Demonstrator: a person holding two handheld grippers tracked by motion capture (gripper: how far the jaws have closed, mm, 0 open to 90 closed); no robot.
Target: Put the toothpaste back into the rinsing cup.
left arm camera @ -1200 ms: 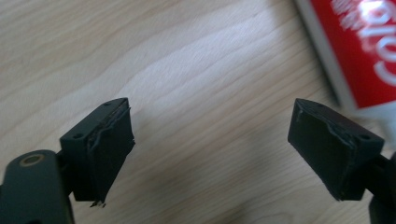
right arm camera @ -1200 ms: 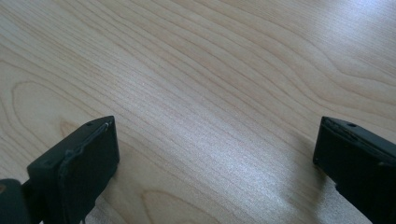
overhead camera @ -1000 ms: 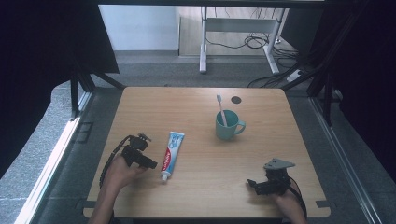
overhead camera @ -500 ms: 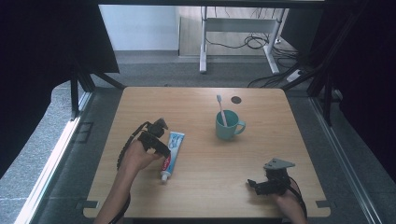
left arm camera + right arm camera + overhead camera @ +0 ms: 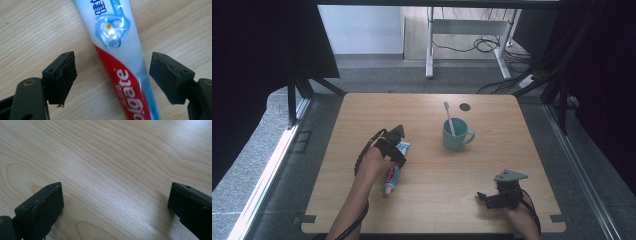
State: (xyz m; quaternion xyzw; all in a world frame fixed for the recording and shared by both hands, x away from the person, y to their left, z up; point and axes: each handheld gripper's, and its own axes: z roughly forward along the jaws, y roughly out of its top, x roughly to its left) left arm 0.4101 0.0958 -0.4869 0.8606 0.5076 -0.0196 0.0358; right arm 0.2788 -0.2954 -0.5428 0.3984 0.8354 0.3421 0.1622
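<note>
Left claw [image 5: 113, 75] agape, right claw [image 5: 116, 207] wide.

Black claw [image 5: 398, 148] with screwed pads [image 5: 65, 75] and trailing cable [image 5: 362, 152].

Wooden table [image 5: 432, 200]: toothpaste tube [image 5: 393, 172], teal mug [image 5: 455, 135] apart.

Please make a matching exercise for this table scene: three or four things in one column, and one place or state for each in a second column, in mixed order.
1. toothpaste tube
2. toothbrush
3. mug
4. right gripper

a. teal, with a handle
b. open above bare wood
c. lying flat between the left gripper's open jaws
d. standing in the mug

Pairs: 1-c, 2-d, 3-a, 4-b
</note>
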